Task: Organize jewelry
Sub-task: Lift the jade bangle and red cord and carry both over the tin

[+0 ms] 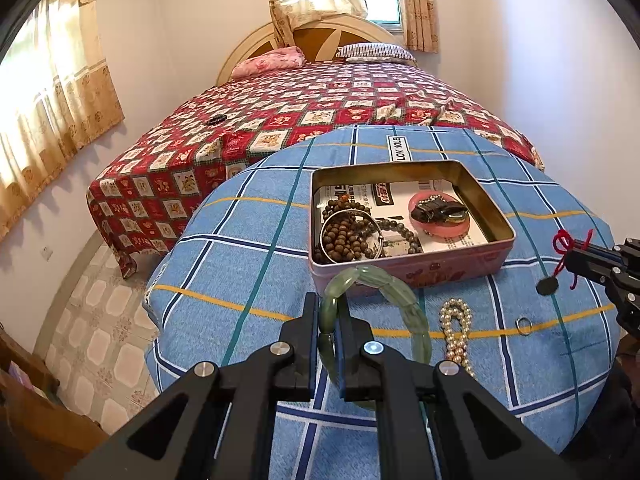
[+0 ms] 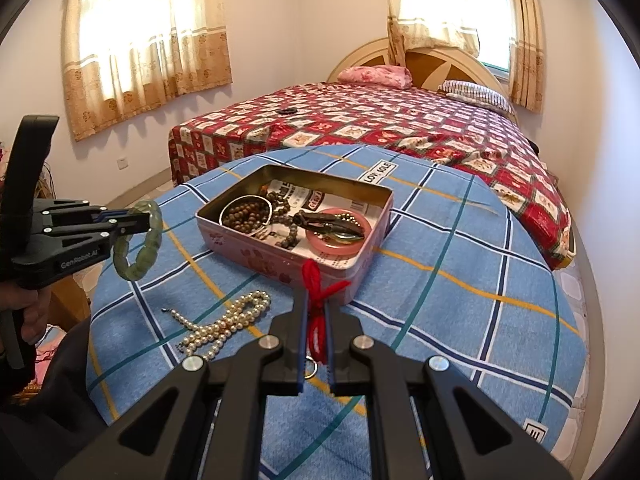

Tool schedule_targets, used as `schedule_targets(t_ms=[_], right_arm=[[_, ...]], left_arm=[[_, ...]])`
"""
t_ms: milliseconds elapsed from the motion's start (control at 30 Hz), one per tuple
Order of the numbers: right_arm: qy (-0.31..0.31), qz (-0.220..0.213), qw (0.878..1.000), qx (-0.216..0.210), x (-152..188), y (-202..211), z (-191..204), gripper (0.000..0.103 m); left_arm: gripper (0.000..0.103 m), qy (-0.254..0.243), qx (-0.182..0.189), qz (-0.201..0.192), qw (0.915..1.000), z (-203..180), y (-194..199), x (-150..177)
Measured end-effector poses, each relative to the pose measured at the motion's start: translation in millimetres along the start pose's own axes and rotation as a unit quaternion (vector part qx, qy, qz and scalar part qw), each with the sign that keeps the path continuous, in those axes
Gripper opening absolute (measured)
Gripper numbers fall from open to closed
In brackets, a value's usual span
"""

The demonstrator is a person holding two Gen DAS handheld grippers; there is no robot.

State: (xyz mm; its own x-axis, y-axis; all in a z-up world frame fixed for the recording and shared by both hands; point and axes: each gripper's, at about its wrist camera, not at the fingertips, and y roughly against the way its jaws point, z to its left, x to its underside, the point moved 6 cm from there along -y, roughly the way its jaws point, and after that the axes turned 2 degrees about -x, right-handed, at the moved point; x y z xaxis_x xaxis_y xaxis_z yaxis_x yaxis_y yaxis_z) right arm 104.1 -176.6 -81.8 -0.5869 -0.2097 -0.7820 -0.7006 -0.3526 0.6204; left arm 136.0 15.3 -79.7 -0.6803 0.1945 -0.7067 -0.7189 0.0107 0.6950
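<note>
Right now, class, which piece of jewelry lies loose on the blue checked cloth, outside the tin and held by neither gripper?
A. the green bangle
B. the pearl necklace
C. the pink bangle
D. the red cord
B: the pearl necklace lies on the cloth in front of the tin, while the left gripper holds the green bangle, the right gripper holds the red cord, and the pink bangle is inside the tin.

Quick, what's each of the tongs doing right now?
Left tongs: shut on the green bracelet.
Right tongs: shut on the red string.
</note>
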Motion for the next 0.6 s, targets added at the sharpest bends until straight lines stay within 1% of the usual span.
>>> schedule_targets(t_ms=[167,367,600], right_arm=[[-0.002,-0.003,1.000,0.000,-7,-4,-3,0.009],[-0.005,-0.010,1.000,0.000,-21,-8,-6,0.009],[-0.005,-0.019,1.000,0.004,-38,-15,-8,0.009]], left_arm=[[0.006,0.004,-0.001,-0.003,1.0000,2,-3,-8],[0.006,0.014,-0.005,-0.016,0.9998,7,-4,-26],[0.006,0.017,-0.006,-0.025,0.9995,3,-6,-42]])
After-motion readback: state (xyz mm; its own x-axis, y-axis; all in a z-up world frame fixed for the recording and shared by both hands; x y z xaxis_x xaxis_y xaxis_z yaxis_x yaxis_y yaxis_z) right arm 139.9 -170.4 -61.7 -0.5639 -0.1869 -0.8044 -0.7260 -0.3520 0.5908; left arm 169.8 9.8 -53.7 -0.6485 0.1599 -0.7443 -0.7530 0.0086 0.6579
